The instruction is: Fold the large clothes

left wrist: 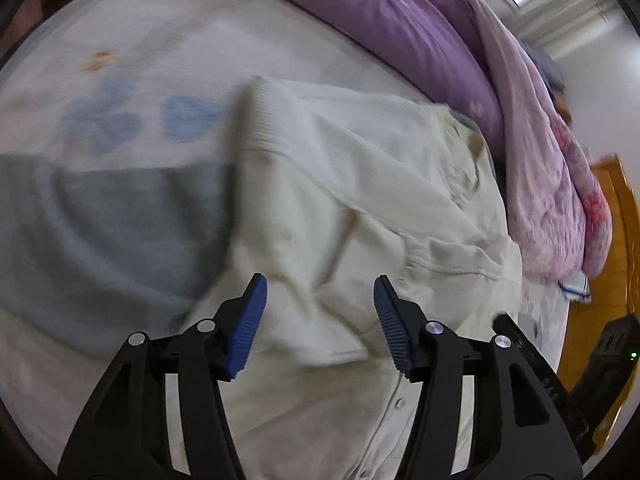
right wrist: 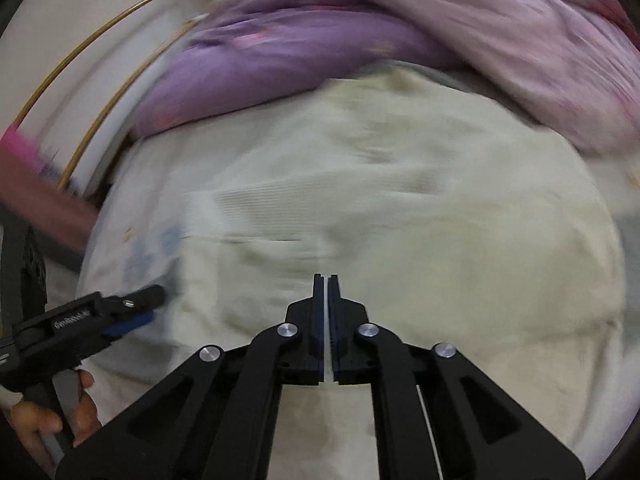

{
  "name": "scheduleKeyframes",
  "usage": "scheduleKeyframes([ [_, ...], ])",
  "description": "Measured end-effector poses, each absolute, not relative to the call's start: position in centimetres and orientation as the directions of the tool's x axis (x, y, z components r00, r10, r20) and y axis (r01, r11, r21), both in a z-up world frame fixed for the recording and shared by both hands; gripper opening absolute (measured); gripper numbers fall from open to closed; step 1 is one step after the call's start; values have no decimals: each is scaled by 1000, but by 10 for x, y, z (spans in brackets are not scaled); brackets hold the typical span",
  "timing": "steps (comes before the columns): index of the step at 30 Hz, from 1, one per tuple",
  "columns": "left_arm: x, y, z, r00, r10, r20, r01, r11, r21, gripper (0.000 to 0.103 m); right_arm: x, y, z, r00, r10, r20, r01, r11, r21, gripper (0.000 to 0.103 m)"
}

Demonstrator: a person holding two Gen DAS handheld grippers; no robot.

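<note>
Your left gripper (left wrist: 320, 300) hangs with its blue-padded fingers (left wrist: 248, 320) spread apart, nothing between them, just above the cream knitted button-front garment (left wrist: 360, 184); your right gripper (right wrist: 326, 292) has its fingers closed together, seemingly empty; that garment lies rumpled on the white patterned bed sheet (left wrist: 120, 80), beside a purple floral quilt (left wrist: 400, 20).

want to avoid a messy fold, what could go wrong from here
1. The cream ribbed knit garment lies rumpled, one flap doubled over; folding now may lock creases in.
2. The left gripper is open above it with nothing between the pads, so that side could slip.
3. The purple quilt borders the garment's far edge and may snag.
</note>
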State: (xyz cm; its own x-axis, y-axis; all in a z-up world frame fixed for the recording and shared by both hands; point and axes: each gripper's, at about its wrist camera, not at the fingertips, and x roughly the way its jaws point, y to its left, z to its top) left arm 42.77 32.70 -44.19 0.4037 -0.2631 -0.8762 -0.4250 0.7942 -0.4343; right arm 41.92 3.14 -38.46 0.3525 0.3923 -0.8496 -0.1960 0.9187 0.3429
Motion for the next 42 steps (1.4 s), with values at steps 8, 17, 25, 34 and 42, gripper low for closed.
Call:
scheduleKeyframes([
  [8,480,290,-498,266,-324,-908,-425,806,-412,71,442,-106,-402,351,265,-898,1,959,283,8],
  [17,498,287,-514,221,-208,-953,-417,863,-285,7,464,-167,-425,314,301,-900,96,934,345,22],
  [25,468,299,-461,373,-69,-925,-438,866,-241,6,479,-185,-424,330,321,-888,138,914,381,23],
  [34,454,342,-484,278,-1,-960,-503,852,-147,7,504,-166,-442,283,390,-876,157,882,444,27],
  [42,470,355,-471,313,-104,-944,-470,847,-249,17,526,-157,-477,139,389,-911,178,895,409,31],
])
